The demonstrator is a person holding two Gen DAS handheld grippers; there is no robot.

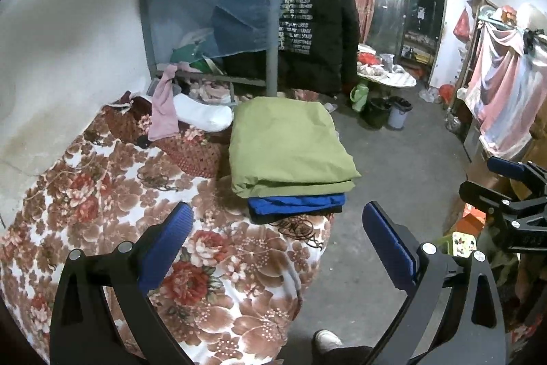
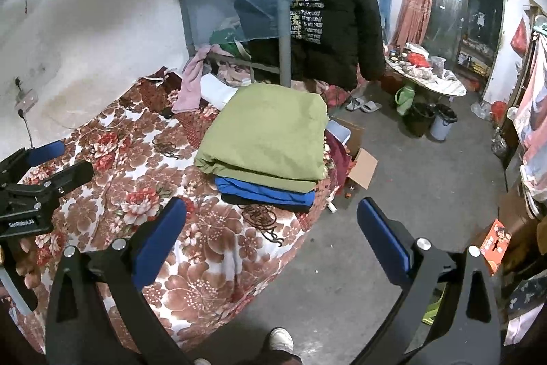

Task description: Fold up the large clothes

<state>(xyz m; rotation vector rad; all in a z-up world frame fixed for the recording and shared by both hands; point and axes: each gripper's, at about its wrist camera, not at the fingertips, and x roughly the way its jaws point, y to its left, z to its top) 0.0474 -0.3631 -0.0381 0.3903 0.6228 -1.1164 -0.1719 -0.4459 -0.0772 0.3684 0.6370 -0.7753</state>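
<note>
A bed with a floral brown-and-white blanket (image 1: 112, 194) carries a folded olive-green garment (image 1: 287, 146) stacked atop a folded blue garment (image 1: 297, 204); both hand-held grippers, left (image 1: 277, 242) and right (image 2: 271, 235), hang open and empty, so the fold looks done and another garment needs fetching

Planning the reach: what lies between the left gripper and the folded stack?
In the left wrist view, only flowered blanket and a black cord lie between the open left gripper and the folded stack.

Black hand-held gripper (image 1: 277, 221), blue pads (image 1: 386, 235).
</note>
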